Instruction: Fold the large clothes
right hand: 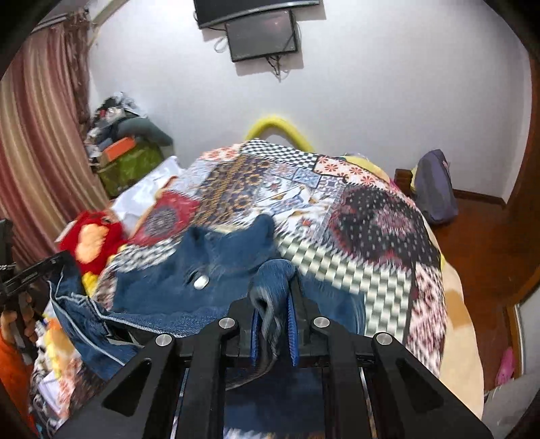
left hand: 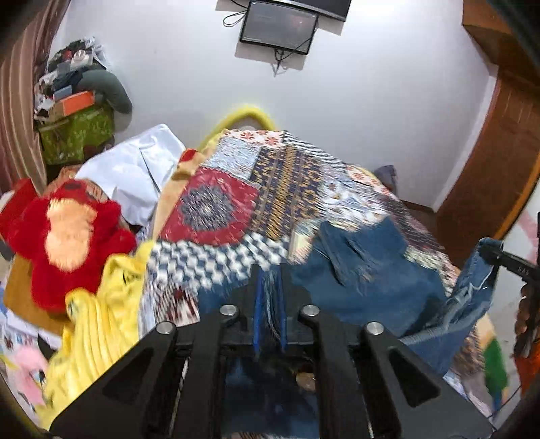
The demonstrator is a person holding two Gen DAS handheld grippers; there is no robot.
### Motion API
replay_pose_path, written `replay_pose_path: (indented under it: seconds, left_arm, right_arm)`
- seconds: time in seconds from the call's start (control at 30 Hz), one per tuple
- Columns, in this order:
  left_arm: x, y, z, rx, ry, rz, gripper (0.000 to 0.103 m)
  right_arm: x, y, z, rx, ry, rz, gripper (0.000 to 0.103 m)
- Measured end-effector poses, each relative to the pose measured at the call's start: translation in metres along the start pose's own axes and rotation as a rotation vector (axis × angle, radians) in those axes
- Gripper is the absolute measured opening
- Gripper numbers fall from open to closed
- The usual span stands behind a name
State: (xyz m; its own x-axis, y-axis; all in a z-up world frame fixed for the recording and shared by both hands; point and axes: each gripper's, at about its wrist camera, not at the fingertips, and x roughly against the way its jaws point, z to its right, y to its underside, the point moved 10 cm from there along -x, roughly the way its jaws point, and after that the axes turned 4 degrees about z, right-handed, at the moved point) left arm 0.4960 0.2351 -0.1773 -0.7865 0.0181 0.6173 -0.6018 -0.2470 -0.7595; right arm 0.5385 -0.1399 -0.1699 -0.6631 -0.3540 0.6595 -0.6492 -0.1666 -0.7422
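A pair of blue jeans (left hand: 368,270) lies on the patchwork bedspread (left hand: 280,189), lifted at its near edge. My left gripper (left hand: 269,287) is shut on the denim edge, which shows pinched between its blue pads. My right gripper (right hand: 275,297) is shut on another part of the jeans (right hand: 216,270), with fabric bunched over its fingers. The right gripper shows at the right edge of the left wrist view (left hand: 496,255), holding the jeans' edge up. The left gripper shows at the left edge of the right wrist view (right hand: 50,266). The frames are motion-blurred.
A red plush toy (left hand: 67,229), a yellow garment (left hand: 98,320) and a white cloth (left hand: 135,172) lie on the bed's left side. A cluttered green box (left hand: 77,131) stands in the left corner by the curtain. A screen (left hand: 280,27) hangs on the wall. A backpack (right hand: 435,185) stands right of the bed.
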Motion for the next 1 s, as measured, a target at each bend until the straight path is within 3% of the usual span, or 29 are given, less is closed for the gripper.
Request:
replay_pose_path:
  seconds: [0.13,0.27,0.37,0.47,0.53,0.6,0.63,0.67,0.77,0.83,1.0]
  left_arm:
    - [-0.061,0.005,-0.018,0.009,-0.035,-0.077,0.000]
    - [-0.113,0.040,-0.041,-0.030,-0.154,-0.200,0.000]
    - [-0.125,0.070,-0.042,-0.008,-0.114,-0.271,0.004]
    - [-0.120,0.081,-0.044,-0.032,-0.123,-0.271,0.022]
    - [-0.111,0.079,-0.047,-0.033,-0.135,-0.256,0.039]
    - [-0.099,0.073,-0.050,-0.030,-0.142,-0.239,0.052]
    - [-0.092,0.069,-0.052,-0.031,-0.151,-0.227,0.055]
    - [-0.087,0.065,-0.054,-0.035,-0.160,-0.222,0.057]
    - [-0.072,0.058,-0.057,-0.039,-0.169,-0.214,0.077]
    - [-0.065,0.060,-0.056,-0.043,-0.161,-0.217,0.086]
    - [-0.072,0.094,-0.043,-0.045,-0.104,-0.309,0.088]
  right_arm:
    - [-0.075,0.003,0.012,-0.019,0.022,-0.080,0.011]
    - [-0.143,0.036,0.030,0.017,0.127,-0.172,0.011]
    - [-0.162,0.052,0.047,-0.084,0.067,-0.196,0.012]
    - [-0.157,0.046,0.058,-0.162,0.014,-0.194,0.014]
    - [-0.149,0.036,0.068,-0.177,0.049,-0.177,0.015]
    - [-0.127,0.017,0.102,-0.134,0.284,-0.100,0.015]
    - [-0.115,0.006,0.118,-0.128,0.361,-0.071,0.015]
    - [-0.105,0.001,0.130,-0.149,0.372,-0.064,0.015]
    - [-0.088,-0.003,0.139,-0.247,0.207,-0.102,0.015]
    - [-0.072,0.001,0.135,-0.243,0.162,-0.117,0.015]
    - [-0.054,0.024,0.104,-0.146,0.115,-0.171,0.015]
